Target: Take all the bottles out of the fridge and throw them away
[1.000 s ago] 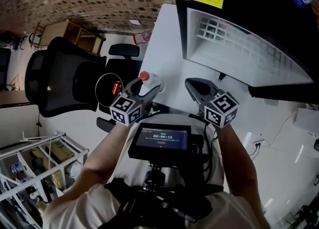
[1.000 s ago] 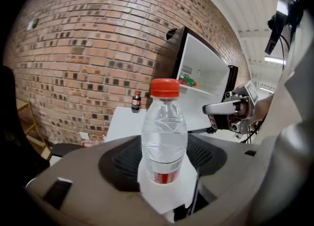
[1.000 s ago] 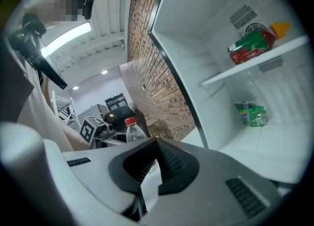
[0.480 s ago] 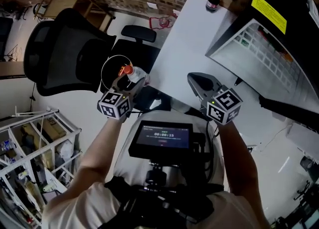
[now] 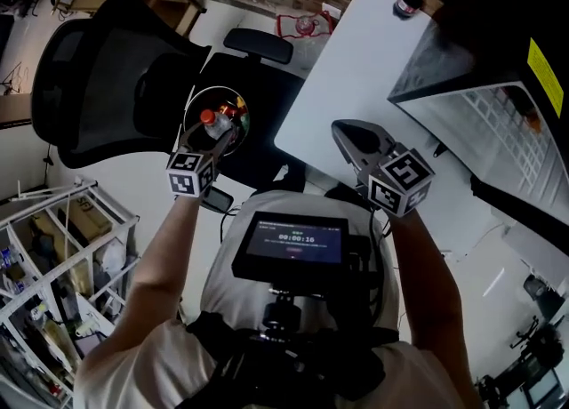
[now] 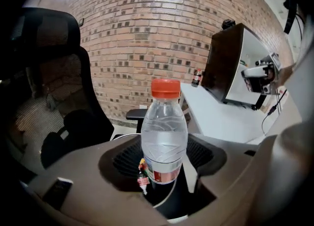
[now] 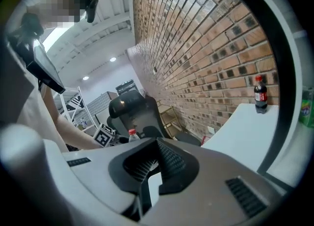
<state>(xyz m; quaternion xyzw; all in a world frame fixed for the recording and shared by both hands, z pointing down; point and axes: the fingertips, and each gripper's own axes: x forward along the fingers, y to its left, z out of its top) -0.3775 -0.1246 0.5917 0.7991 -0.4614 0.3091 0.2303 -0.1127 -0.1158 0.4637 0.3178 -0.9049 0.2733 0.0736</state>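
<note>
L gripper (image 6: 164, 171): yours, jaws spread wide and clamped on the lower body of a water bottle (image 6: 164, 131); nothing else between them.
Water bottle: clear plastic, orange-red cap (image 6: 165, 88), red-and-white label band low down; stands upright in the jaws, cap end away from your hand.
Where it is: out of the fridge, off the table, held over the bin's mouth. In head view the L gripper (image 5: 209, 132) and bottle (image 5: 212, 123) sit inside the bin's ring.
Bin (image 5: 194, 100): round, pale rim, dark inside, on the floor just beside the chair; its rim (image 6: 167, 203) shows under the bottle's base.
In bin: a small bottle w/ red label (image 6: 143, 178) lying against the inside.
R gripper (image 7: 147, 181): jaws pressed together, empty. In head view it (image 5: 351, 136) hangs by the near edge of the table, well apart from the L.
Table (image 5: 356, 78): white top.
Cola bottle (image 5: 410, 0): dark, red cap, upright at the far corner; also in your R gripper view (image 7: 260, 94).
Fridge (image 5: 498, 60): black, on the table, door open, white inside w/ wire shelf.
Chair (image 5: 98, 78): black mesh-back office chair, left of the table.
Wall (image 6: 147, 33): brick, behind everything.
</note>
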